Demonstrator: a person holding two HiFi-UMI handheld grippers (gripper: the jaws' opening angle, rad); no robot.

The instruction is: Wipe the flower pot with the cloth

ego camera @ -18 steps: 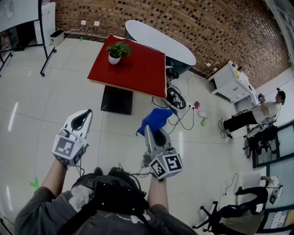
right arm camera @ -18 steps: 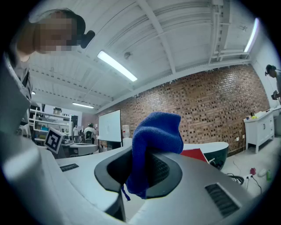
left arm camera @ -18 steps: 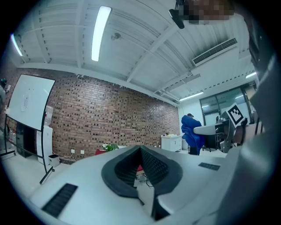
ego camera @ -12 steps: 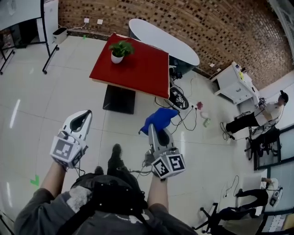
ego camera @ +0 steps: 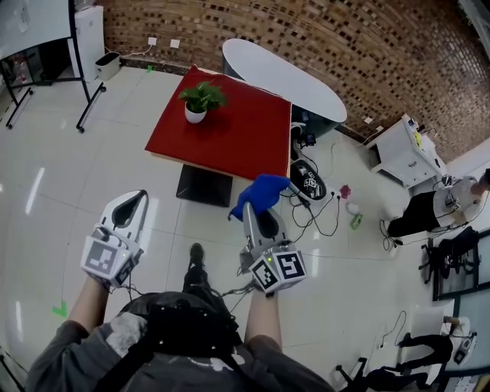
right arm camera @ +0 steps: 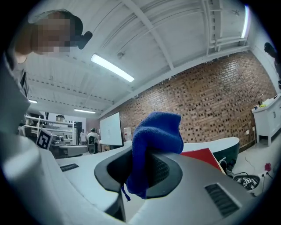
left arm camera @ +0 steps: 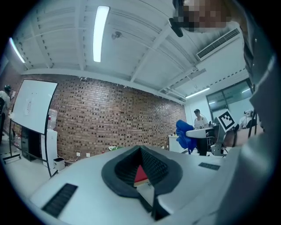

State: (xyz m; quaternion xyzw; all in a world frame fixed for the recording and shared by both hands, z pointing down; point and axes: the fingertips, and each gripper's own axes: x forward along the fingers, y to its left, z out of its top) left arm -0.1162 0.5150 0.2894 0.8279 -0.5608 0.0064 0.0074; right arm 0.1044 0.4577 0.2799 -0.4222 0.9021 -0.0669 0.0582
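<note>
**Left gripper** [ego camera: 136, 200]: held level over the floor at the left of the head view. The jaws are clenched together with nothing between them. A marker cube [ego camera: 106, 256] sits at its rear end.

**Right gripper** [ego camera: 251, 214]: held level beside the left one, and it too points toward the red worktop. The jaws are closed on the cloth. Its marker cube [ego camera: 279, 269] faces up toward the head camera.

**Cloth** [ego camera: 260, 195]: blue and bunched. It is pinched between the right jaws, rises above the jaw tips and droops a little to one side. A loose thread hangs below it in the right gripper view.

**Flower pot** [ego camera: 196, 115]: small, white and upright, with a green leafy plant [ego camera: 202, 96] in it. It stands on the red worktop near the far left corner, well apart from both grippers and from the cloth.

**Red worktop** [ego camera: 237, 130]: square, on a dark base, ahead of the person. Only the pot stands on it.

**White oval table** [ego camera: 283, 76]: just behind the red worktop, near the brick wall [ego camera: 321, 38].

**Floor** [ego camera: 76, 168]: pale glossy tiles. Cables [ego camera: 321, 210] lie to the right of the worktop, and there is a green tape mark [ego camera: 59, 308] at the lower left.

**Whiteboard** [ego camera: 38, 23]: on a wheeled stand at the far left.

**White cabinet** [ego camera: 402, 149]: at the right, with a seated person [ego camera: 429, 214] near it.
</note>
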